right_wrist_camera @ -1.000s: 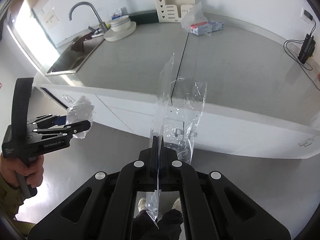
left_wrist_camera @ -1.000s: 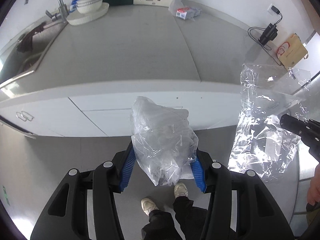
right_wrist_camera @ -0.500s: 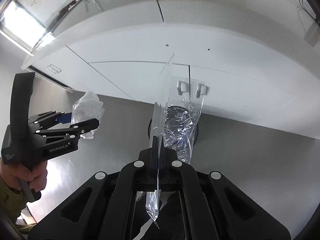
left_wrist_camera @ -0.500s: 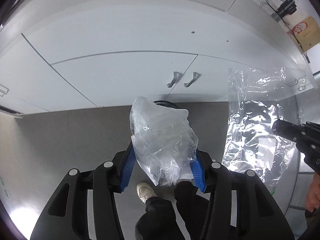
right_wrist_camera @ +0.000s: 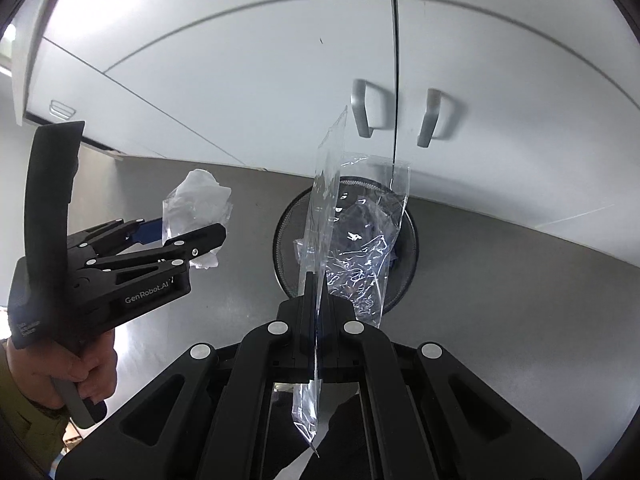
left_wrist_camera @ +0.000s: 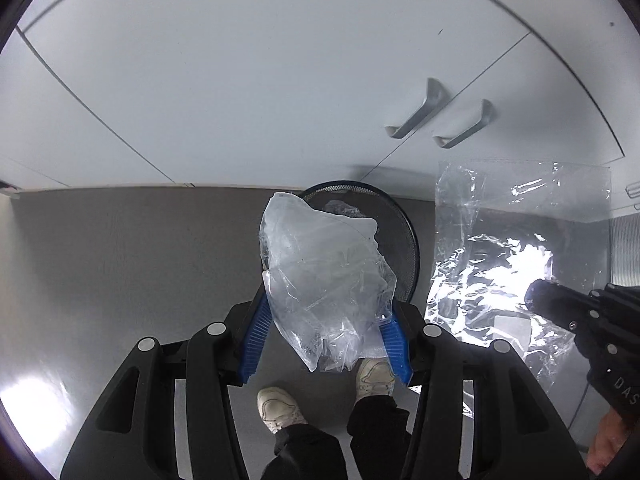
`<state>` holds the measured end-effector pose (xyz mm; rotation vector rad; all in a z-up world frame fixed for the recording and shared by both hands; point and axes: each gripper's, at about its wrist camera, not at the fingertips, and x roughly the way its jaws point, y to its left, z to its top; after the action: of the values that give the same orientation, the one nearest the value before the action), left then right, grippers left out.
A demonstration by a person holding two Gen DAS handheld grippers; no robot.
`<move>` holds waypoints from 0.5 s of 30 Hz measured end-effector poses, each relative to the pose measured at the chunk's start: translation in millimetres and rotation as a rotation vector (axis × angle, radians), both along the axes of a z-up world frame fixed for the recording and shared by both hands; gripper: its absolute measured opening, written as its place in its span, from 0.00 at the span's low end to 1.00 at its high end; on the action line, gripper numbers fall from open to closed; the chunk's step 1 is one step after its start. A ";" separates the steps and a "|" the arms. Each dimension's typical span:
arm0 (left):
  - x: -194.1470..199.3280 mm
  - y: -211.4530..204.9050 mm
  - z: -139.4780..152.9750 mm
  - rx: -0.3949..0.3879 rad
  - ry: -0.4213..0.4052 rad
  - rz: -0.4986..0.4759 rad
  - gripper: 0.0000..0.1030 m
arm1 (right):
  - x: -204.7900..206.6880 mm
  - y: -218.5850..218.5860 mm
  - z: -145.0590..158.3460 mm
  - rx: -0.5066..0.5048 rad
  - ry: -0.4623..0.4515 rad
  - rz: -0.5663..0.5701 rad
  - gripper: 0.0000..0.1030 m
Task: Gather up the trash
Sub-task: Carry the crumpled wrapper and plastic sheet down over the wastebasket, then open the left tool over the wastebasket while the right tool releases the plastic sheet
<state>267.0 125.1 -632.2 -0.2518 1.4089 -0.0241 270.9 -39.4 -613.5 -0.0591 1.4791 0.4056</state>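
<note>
Two handheld grippers carry clear plastic trash above a black mesh bin on a grey floor.

White cabinet doors (left_wrist_camera: 280,80) fill the top of both views; the mesh bin (right_wrist_camera: 408,240) sits at centre. The left gripper (left_wrist_camera: 326,336) clamps a crumpled plastic bag (left_wrist_camera: 320,272) between its blue pads, lower centre. The right gripper (right_wrist_camera: 316,312) pinches a flat clear film sheet (right_wrist_camera: 360,240) edge-on, jaws fully closed. Both likely handle light, limp and slippery; bunched folds should grip best.
</note>
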 end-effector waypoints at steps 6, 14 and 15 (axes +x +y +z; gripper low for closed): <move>11.6 1.3 -65.8 -0.032 0.042 0.018 0.48 | 5.6 -8.1 -70.9 -0.014 0.064 -0.001 0.01; 38.1 3.2 -103.3 -0.030 0.075 0.005 0.55 | 19.3 -18.8 -109.2 0.020 0.084 -0.055 0.01; 41.0 1.4 -105.4 -0.039 0.083 0.005 0.57 | 20.8 -19.5 -110.8 0.023 0.087 -0.059 0.01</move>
<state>308.0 126.4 -737.6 -0.2916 1.4918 -0.0380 291.6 -58.9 -724.3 0.0210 1.5573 0.3815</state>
